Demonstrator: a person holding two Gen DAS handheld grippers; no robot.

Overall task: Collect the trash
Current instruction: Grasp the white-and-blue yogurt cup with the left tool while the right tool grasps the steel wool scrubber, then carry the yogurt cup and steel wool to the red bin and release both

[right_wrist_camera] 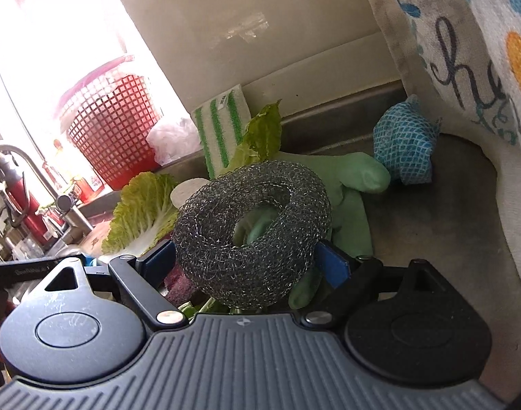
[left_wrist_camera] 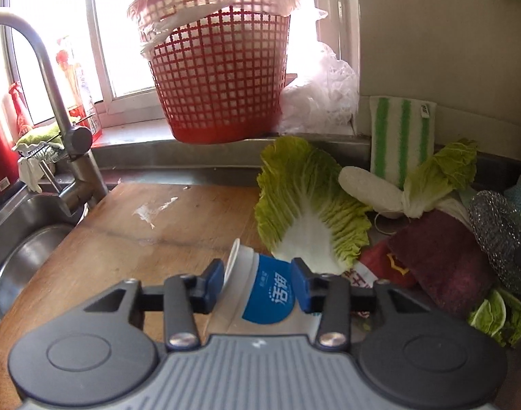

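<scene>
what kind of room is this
Most likely a home kitchen counter by a window: a curved steel faucet over a steel sink, a wooden cutting board, and a steel-wool scouring pad.

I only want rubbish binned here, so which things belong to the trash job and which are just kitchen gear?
Trash job:
yogurt cup
cabbage leaves
red mesh bin

Just lying about:
steel wool scourer
striped sponge
green rubber glove
faucet
</scene>
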